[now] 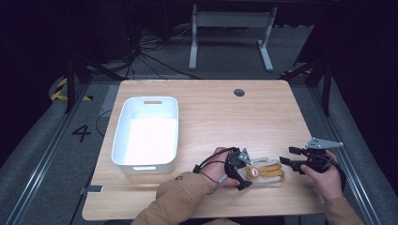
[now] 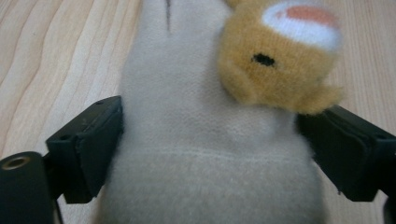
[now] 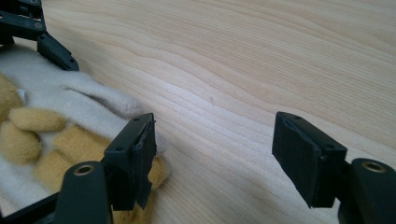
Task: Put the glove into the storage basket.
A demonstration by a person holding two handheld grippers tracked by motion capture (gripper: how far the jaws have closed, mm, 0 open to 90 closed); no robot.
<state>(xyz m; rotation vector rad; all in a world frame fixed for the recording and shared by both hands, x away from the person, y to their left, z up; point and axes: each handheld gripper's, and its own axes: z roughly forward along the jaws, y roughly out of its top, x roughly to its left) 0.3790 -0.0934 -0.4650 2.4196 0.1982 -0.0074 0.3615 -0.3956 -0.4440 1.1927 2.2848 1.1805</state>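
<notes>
Counter (image 1: pixel 211 122): pale wood, round hole (image 1: pixel 239 92) near far edge.
White bin (image 1: pixel 146 135): rests toward the left edge, open side up.
Plush glove (image 1: pixel 265 172): cream and tan, lies near the front edge.

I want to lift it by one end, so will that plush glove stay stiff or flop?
The glove looks soft and fleecy, so it will likely droop. It probably feels light and lies flat, so it should not roll. The fuzzy surface should grip the left tool well.
</notes>
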